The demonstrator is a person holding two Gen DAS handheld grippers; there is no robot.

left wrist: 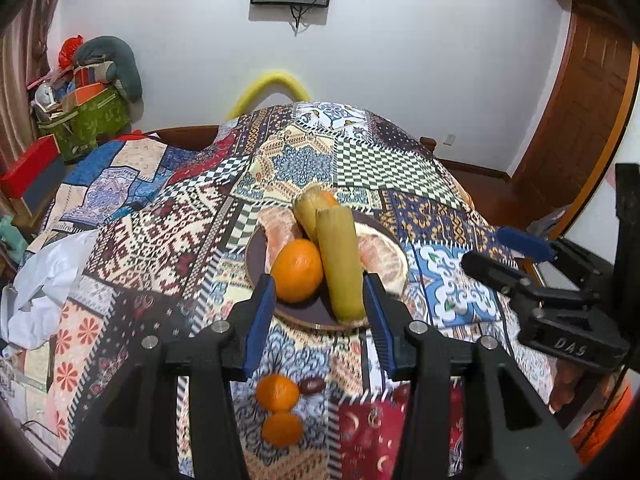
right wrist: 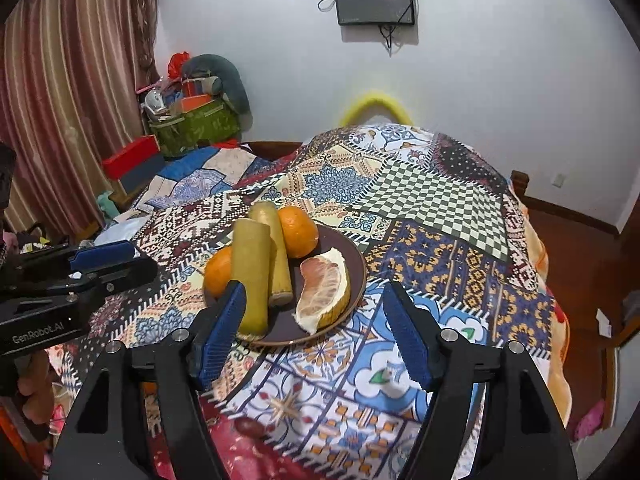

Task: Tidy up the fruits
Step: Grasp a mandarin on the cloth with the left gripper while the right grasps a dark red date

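A dark round plate [left wrist: 304, 314] [right wrist: 352, 256] on the patchwork cloth holds two oranges [left wrist: 297, 270] [right wrist: 299, 231], two yellow-green stalk pieces [left wrist: 340, 260] [right wrist: 253, 272] and peeled pomelo wedges [left wrist: 383, 258] [right wrist: 324, 292]. My left gripper [left wrist: 320, 292] is open and empty, hovering at the plate's near edge. My right gripper [right wrist: 314, 304] is open and empty over the plate's near side; it also shows in the left wrist view [left wrist: 516, 256]. Two small oranges [left wrist: 278, 392] [left wrist: 282, 429] and a dark red date [left wrist: 312, 385] [right wrist: 249, 426] lie on the cloth nearer me.
The patchwork cloth [left wrist: 380, 168] [right wrist: 440, 208] covers the rounded table. A white crumpled sheet [left wrist: 40, 284] lies at the left. Boxes and a green bag [left wrist: 94, 120] [right wrist: 196, 126] stand by the wall. A wooden door [left wrist: 580, 120] is at the right.
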